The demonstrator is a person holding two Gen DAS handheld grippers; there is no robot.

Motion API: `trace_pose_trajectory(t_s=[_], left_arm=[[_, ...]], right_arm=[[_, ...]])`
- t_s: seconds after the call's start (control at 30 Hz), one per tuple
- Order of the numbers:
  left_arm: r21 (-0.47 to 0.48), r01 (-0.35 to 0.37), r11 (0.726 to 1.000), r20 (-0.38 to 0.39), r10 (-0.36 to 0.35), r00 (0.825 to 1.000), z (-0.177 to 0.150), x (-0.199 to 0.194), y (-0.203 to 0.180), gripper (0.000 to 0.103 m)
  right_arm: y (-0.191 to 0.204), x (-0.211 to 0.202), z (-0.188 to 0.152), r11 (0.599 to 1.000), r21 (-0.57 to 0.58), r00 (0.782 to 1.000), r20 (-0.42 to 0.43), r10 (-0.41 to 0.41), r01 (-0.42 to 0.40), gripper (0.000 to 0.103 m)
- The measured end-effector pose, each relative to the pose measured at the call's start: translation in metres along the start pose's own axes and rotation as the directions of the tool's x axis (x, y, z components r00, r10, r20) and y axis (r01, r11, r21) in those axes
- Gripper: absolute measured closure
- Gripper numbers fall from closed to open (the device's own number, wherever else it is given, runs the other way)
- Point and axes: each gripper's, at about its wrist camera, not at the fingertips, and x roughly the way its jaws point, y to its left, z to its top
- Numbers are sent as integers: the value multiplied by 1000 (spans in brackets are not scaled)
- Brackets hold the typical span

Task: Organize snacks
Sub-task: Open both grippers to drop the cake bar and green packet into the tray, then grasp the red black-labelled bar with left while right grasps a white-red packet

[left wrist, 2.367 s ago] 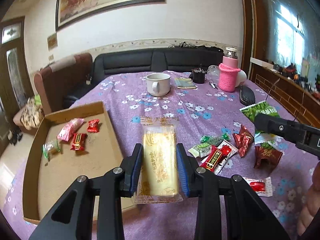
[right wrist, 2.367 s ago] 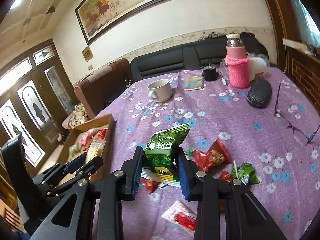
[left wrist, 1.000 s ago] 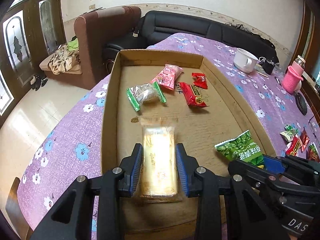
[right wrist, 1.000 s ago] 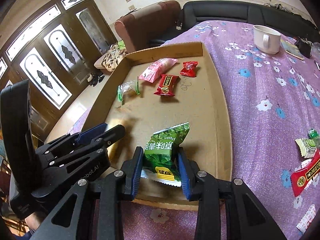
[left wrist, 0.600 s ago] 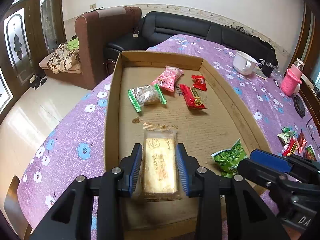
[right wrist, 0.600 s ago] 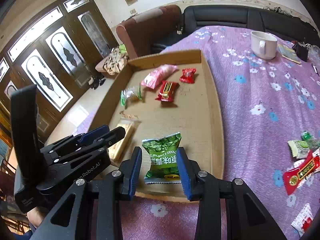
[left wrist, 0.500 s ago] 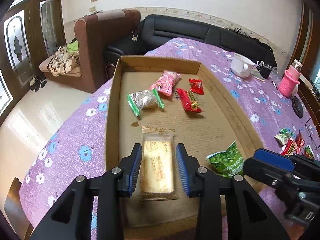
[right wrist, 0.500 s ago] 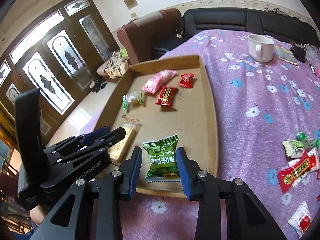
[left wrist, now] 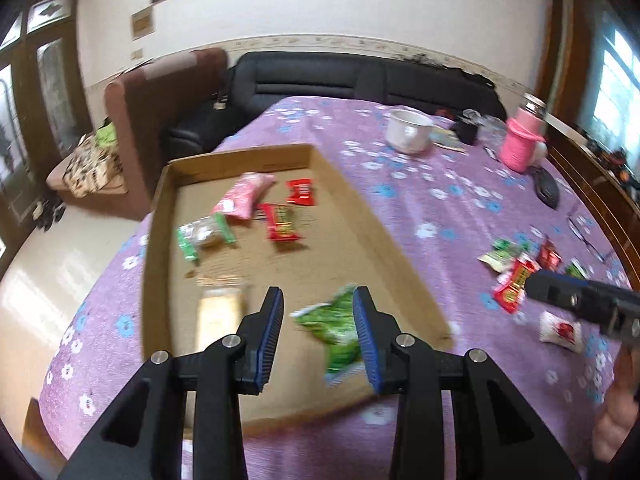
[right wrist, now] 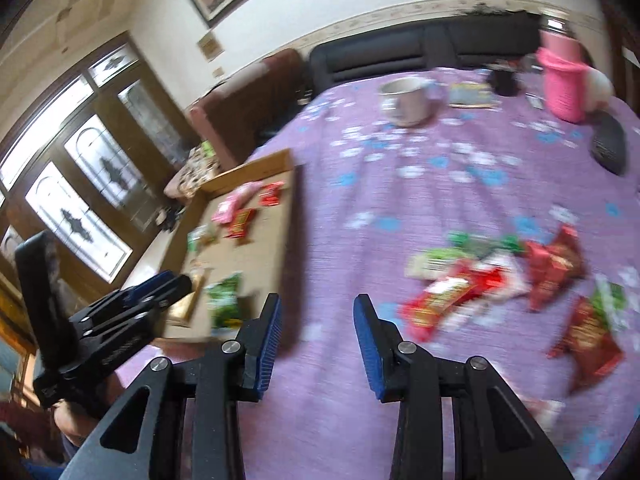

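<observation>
A flat cardboard box [left wrist: 400,256] lies on the purple flowered tablecloth and holds several snacks. The yellow biscuit pack [left wrist: 218,316] and the green peas pack [left wrist: 334,328] lie on the box floor at its near end. My left gripper [left wrist: 318,330] is open and empty, above the box's near edge. My right gripper [right wrist: 318,336] is open and empty above the cloth, right of the box [right wrist: 288,216]. A heap of loose red and green snack packs [right wrist: 500,280] lies on the cloth to the right; it also shows in the left wrist view [left wrist: 520,276].
A white mug [left wrist: 408,134], a pink-sleeved bottle [left wrist: 522,148] and a black case [left wrist: 546,190] stand at the far side of the table. A black sofa [left wrist: 360,84] and a brown armchair [left wrist: 160,112] lie beyond it. The table edge drops to the floor at the left.
Both grippers have let go: the biscuit pack and the peas pack now lie in the box. Both grippers have swung right; the right one is now over the cloth near the loose snacks.
</observation>
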Motion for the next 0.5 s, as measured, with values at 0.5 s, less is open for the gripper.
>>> trace_pose_trajectory(t_s=[0.5], left_arm=[[215,196,957,-83,-183,980,-13,4,-95,57]], right_arm=[[-77,-12,-36,997,-22,982,-172,-80,77,53]])
